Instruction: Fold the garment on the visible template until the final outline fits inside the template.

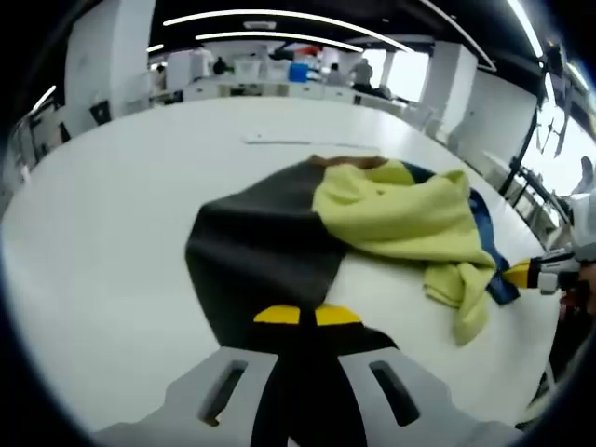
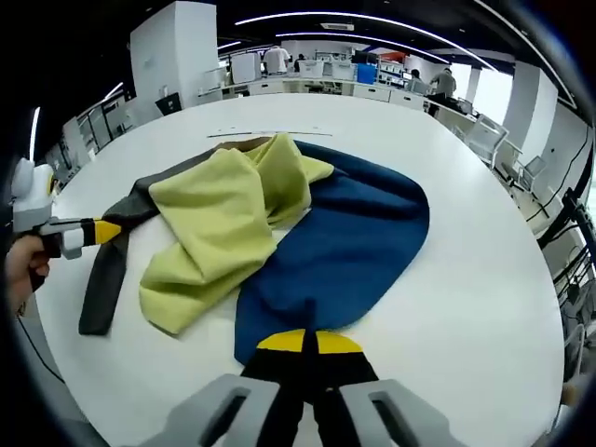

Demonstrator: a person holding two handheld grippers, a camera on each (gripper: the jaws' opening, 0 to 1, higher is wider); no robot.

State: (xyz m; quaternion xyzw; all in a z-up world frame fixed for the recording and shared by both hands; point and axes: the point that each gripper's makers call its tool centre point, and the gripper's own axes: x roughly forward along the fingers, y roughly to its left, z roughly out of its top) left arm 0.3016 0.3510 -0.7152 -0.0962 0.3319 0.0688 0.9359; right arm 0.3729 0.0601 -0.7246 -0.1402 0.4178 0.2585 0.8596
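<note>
A three-colour garment lies crumpled on the white table [image 1: 102, 251]: a dark grey part [image 1: 261, 247], a yellow-green part [image 1: 400, 214] and a blue part [image 2: 345, 242]. In the left gripper view my left gripper [image 1: 307, 315] is shut on the near hem of the dark grey cloth. It also comes into the right gripper view, left gripper [image 2: 110, 231], pinching the grey strip [image 2: 102, 279]. My right gripper [image 2: 308, 342] is shut on the near edge of the blue cloth, and appears again as right gripper [image 1: 518, 274] at the blue edge. Faint template marks [image 2: 247, 134] lie just beyond the garment.
The table's rounded edge [image 2: 521, 372] runs close on the right. A hand [image 2: 23, 265] holds the left gripper's handle. Desks, bins and standing people [image 2: 279, 60] fill the far background, with chairs [image 2: 484, 140] beside the table.
</note>
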